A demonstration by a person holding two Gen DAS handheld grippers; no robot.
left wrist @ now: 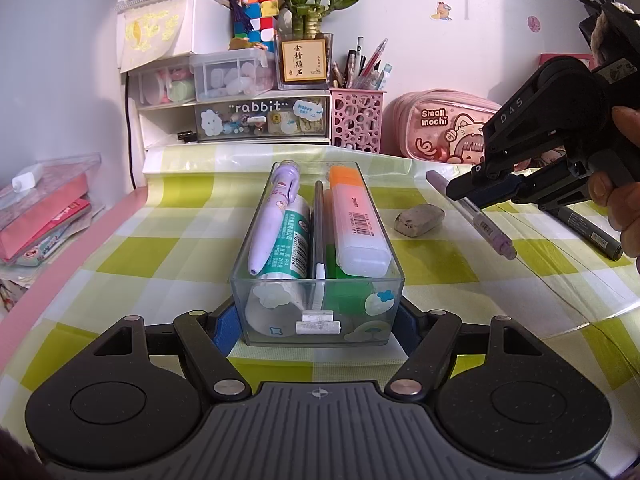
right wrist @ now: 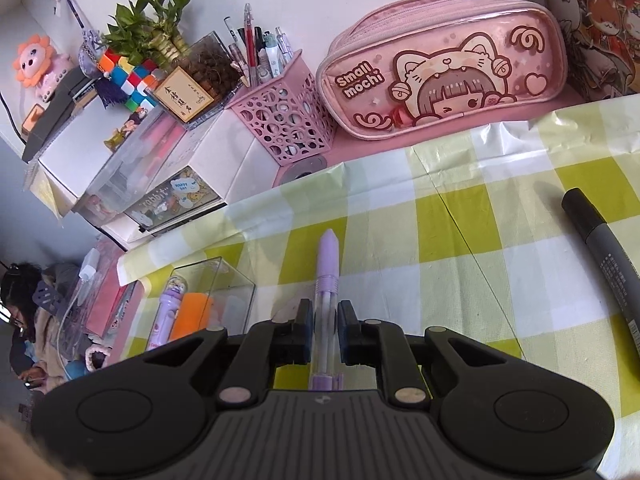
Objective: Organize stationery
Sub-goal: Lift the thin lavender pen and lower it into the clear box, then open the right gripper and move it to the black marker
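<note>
Lilac-capped clear plastic pen [right wrist: 326, 296] sits clamped in my right tool [right wrist: 325, 334], lifted above the green-checked counter [right wrist: 460, 240]. My left tool [left wrist: 320, 322] is closed against the near end of the clear rectangular plastic tray [left wrist: 394, 276], steadying it. Step in hand, as I judge it: carrying this pen to the tray. Next move calls for aligning it lengthwise over the gap beside the orange highlighter [left wrist: 352, 216], then releasing. Grey eraser [left wrist: 419, 219] and black marker [right wrist: 604, 256] remain loose.
</note>
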